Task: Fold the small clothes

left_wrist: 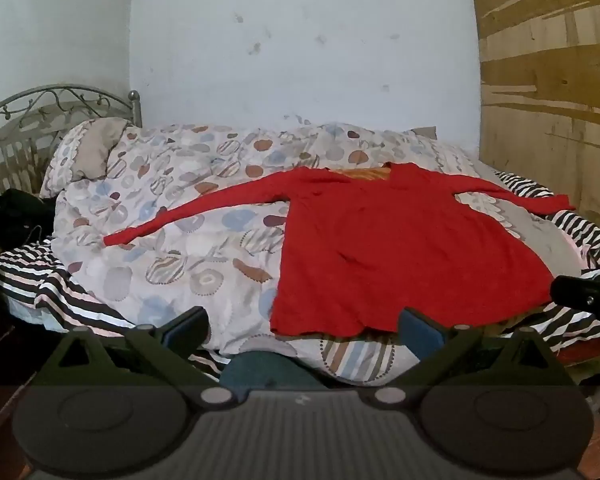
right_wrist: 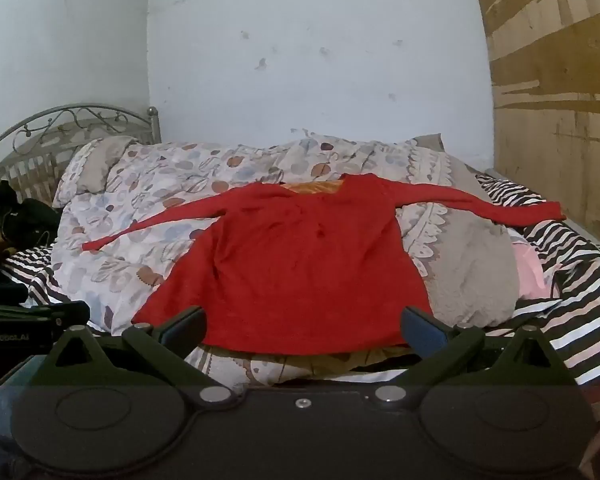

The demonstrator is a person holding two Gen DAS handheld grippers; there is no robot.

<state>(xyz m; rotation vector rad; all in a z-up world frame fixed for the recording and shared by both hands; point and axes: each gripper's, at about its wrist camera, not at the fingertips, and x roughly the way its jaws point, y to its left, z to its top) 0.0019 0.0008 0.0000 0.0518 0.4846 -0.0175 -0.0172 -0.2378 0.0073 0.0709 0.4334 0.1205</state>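
The bed (right_wrist: pixel 572 344) carries a rumpled patterned duvet (right_wrist: pixel 148 208), and spread flat on top of it, front up, lies the red top (right_wrist: pixel 300 264) with both long sleeves stretched out to the sides and its hem nearest the cameras. It looks a light, soft knit that will sag and drape as soon as it is lifted, and it may drag on the lumpy bedding rather than slide. The likeliest holds are the two hem corners, or a cuff (left_wrist: pixel 114 240) for turning a sleeve in first. The left gripper (left_wrist: pixel 304 326) and right gripper (right_wrist: pixel 302 326) hang just short of the hem, jaws spread wide and holding nothing.
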